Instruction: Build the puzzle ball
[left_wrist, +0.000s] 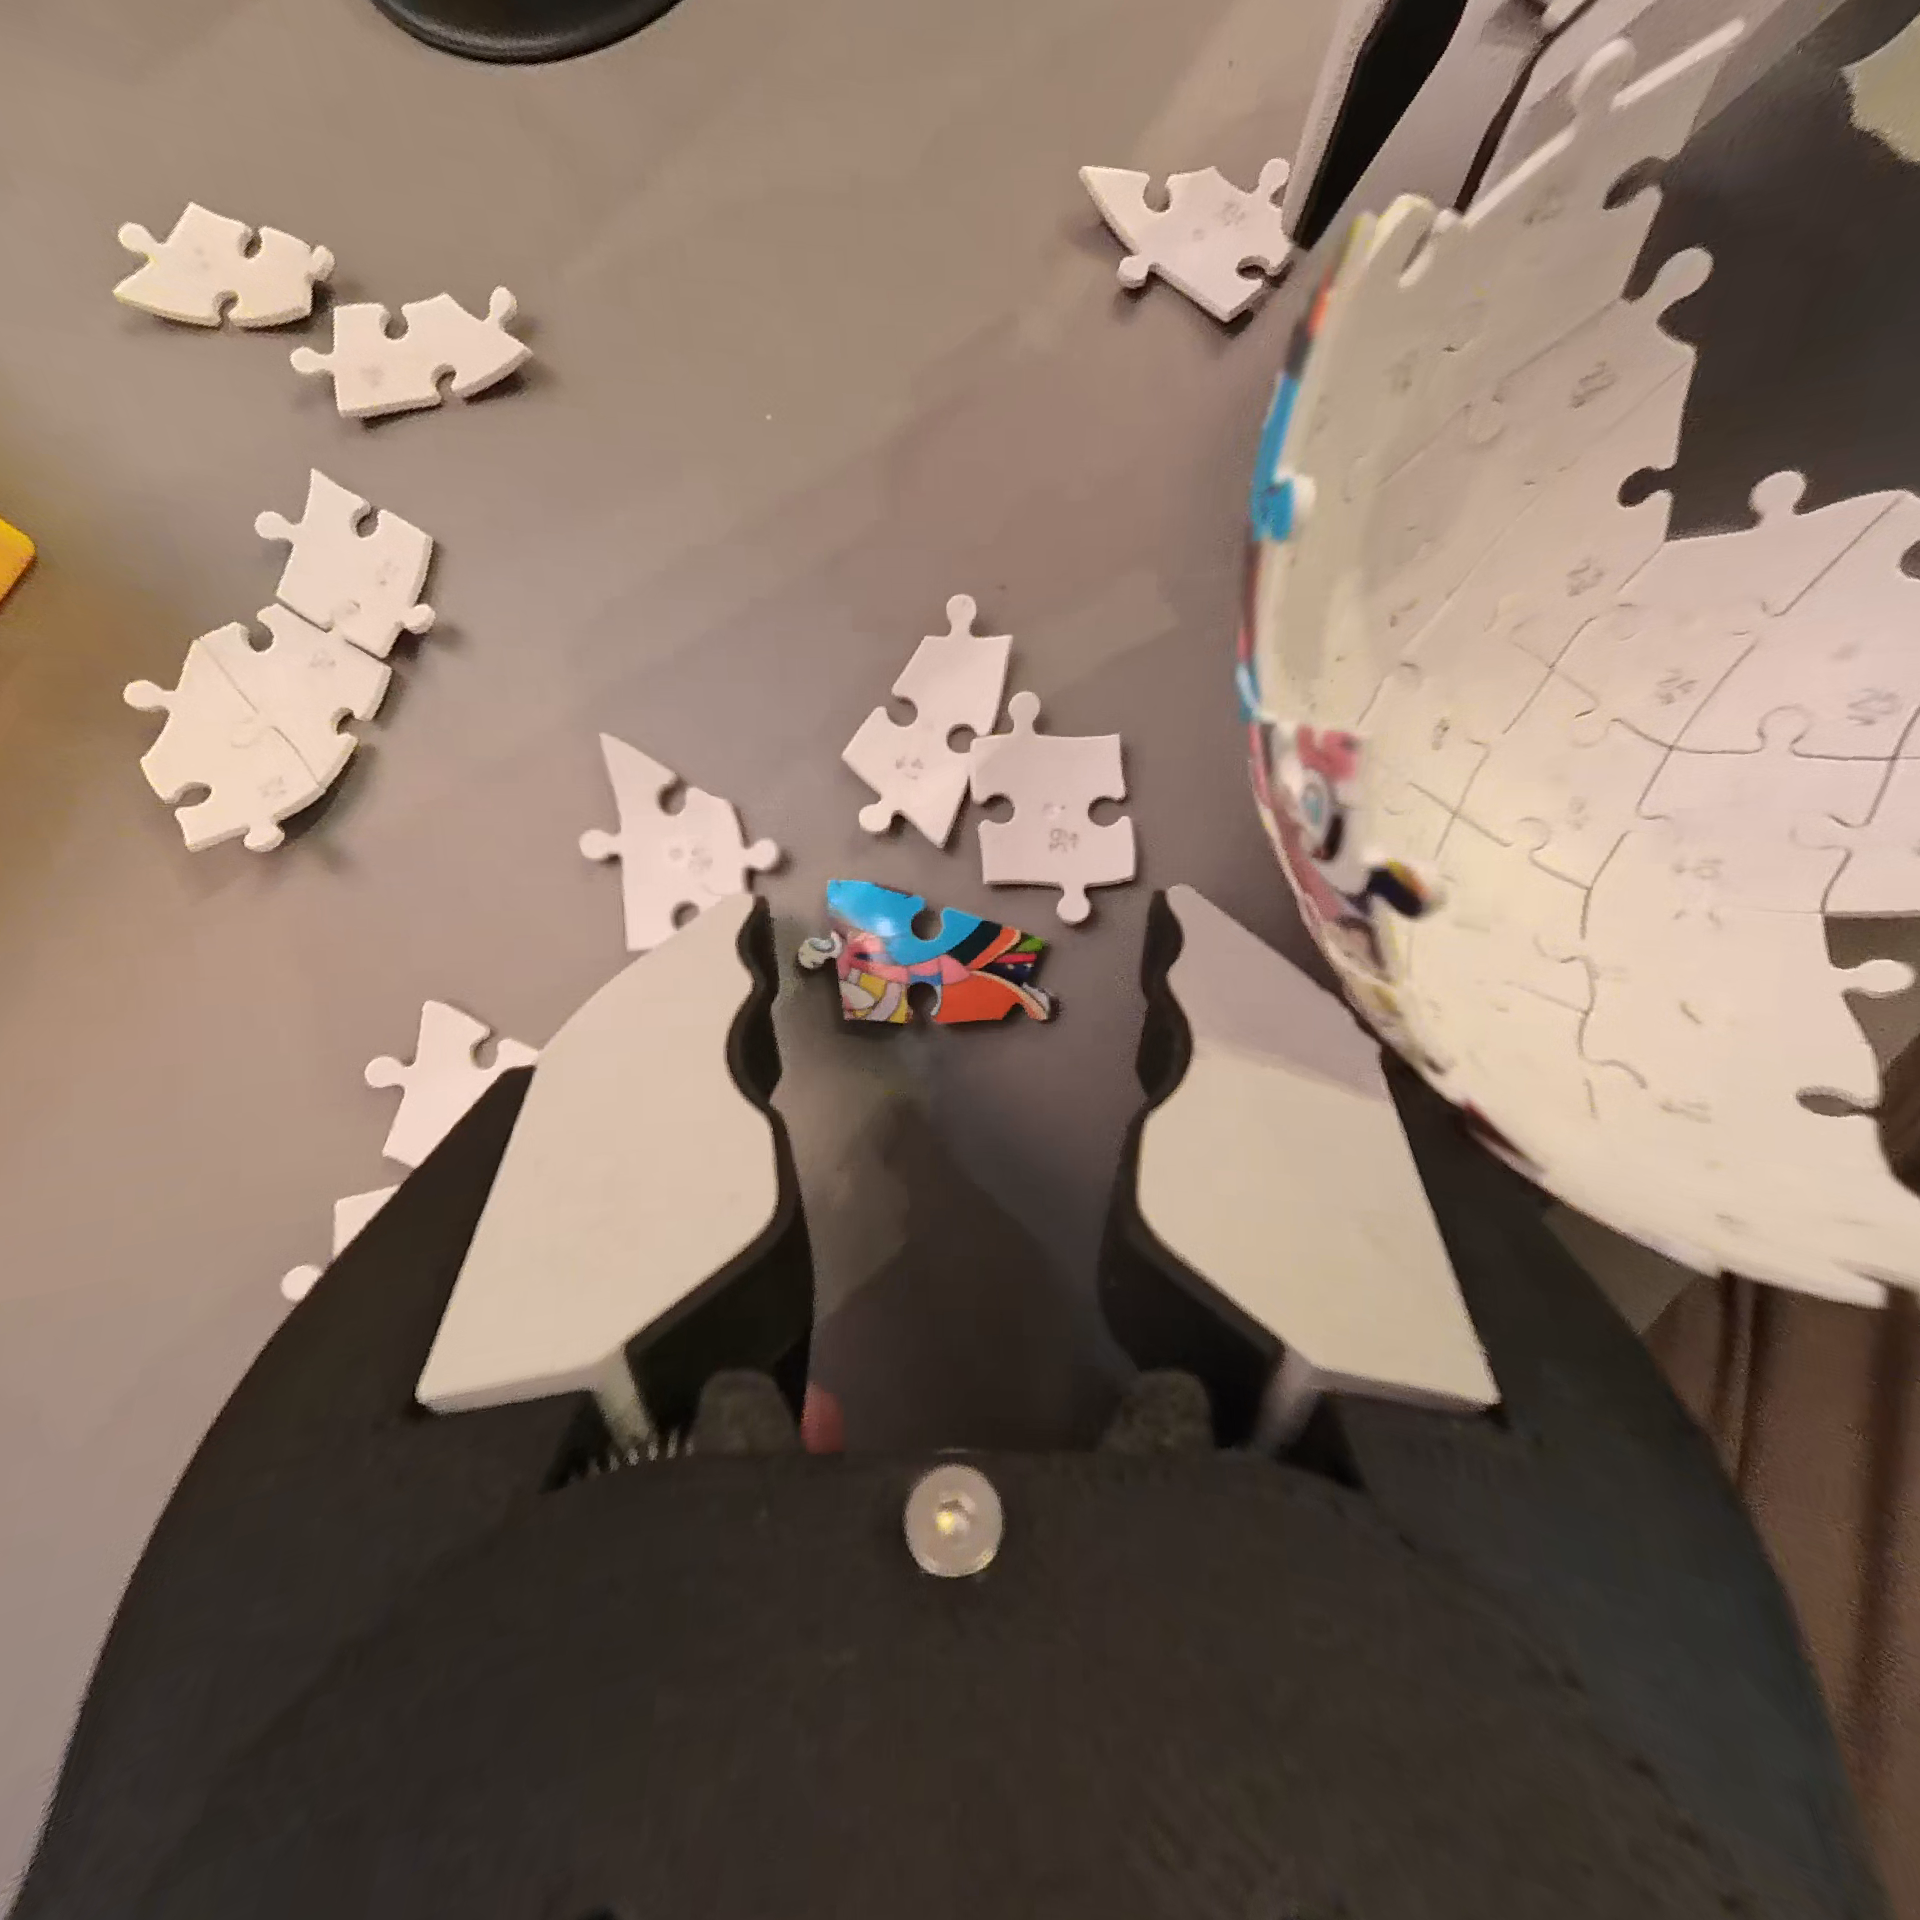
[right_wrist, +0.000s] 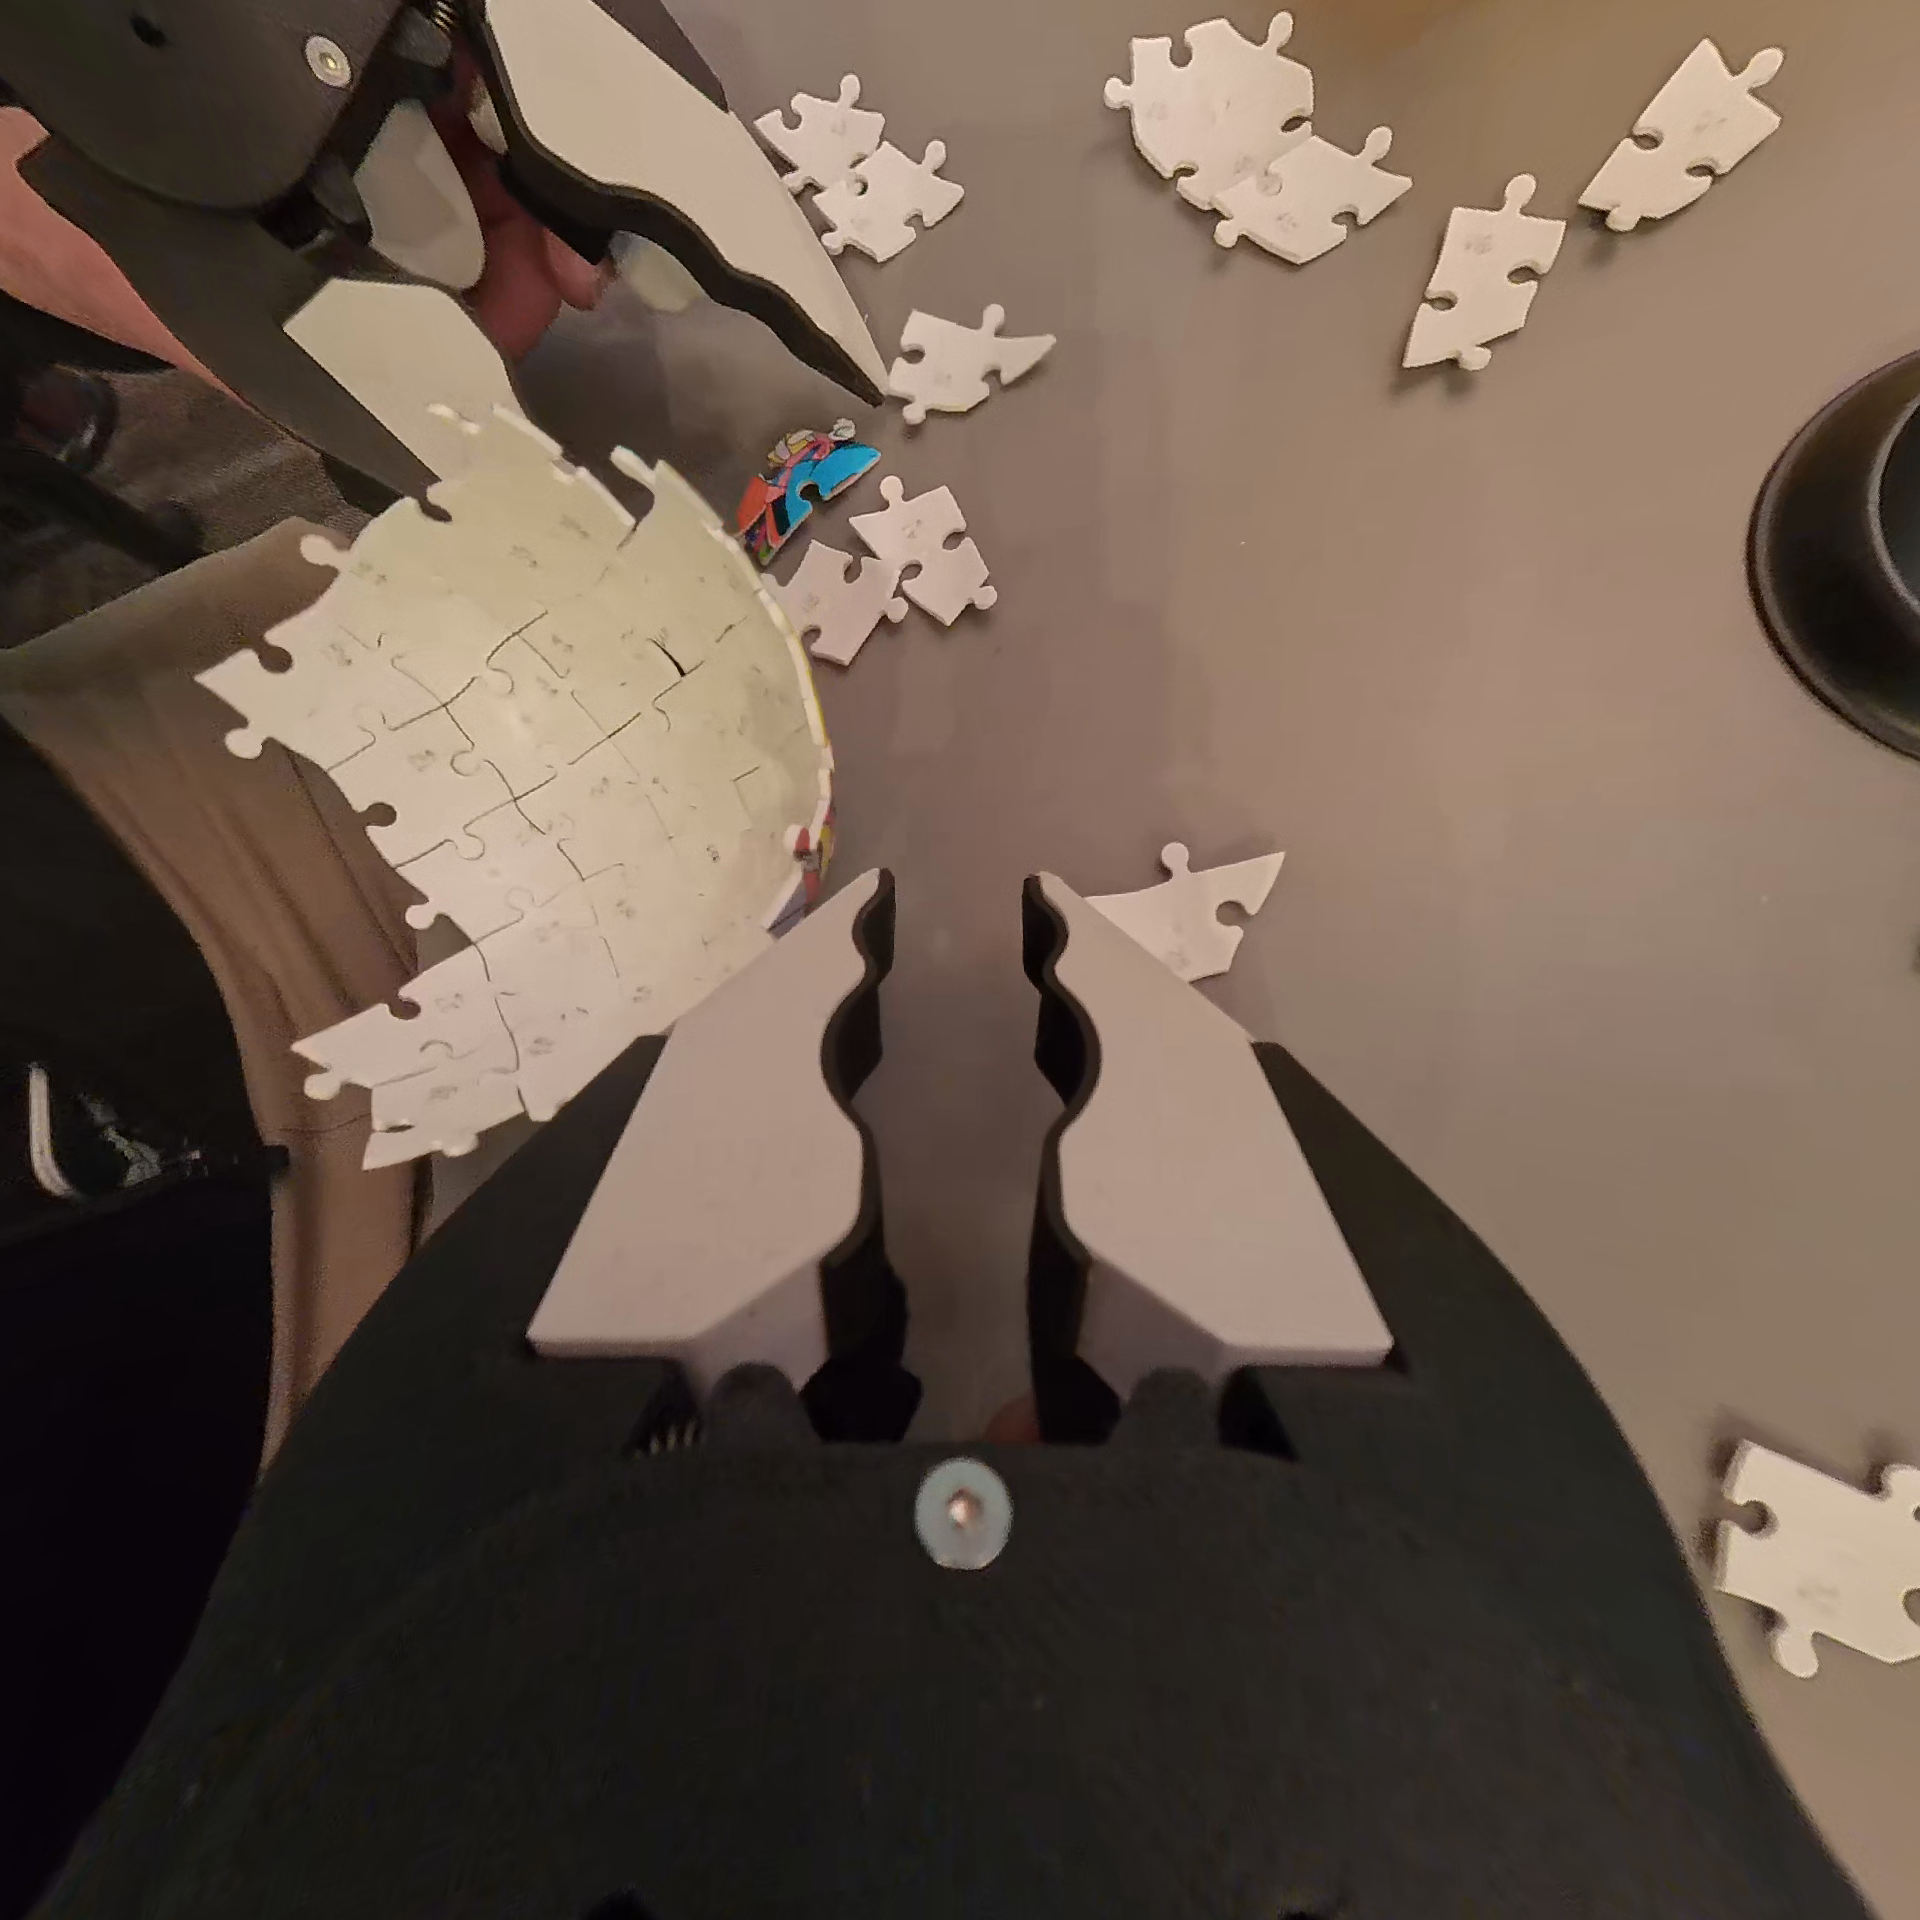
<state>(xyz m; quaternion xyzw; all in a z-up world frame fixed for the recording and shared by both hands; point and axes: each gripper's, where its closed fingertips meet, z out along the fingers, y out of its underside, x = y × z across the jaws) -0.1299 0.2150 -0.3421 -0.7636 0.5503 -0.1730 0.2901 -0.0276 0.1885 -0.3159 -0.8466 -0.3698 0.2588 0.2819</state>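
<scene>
Left gripper spread wide, empty, hovering low over grey table. Straight ahead between its fingertips, a colour piece lying printed side up, apart from both fingers. Just beyond, two white pieces face down, touching each other. Further white pieces scattered left and beyond, one pair joined. To the right, the half ball, a part-built shell, white inside turned toward the camera, printed outside seen along its left rim, notched edge unfinished. Cannot tell what supports it. Right gripper parted by a narrow gap, nothing held, bare table between the tips. Shell just left of its left finger, seemingly touching or overlapping it in the right view. One white wedge piece partly hidden behind the right finger. Left gripper seen at top left of that view, above the shell, one tip near the colour piece. Dark round object at the table's far right; another white piece at lower right.
</scene>
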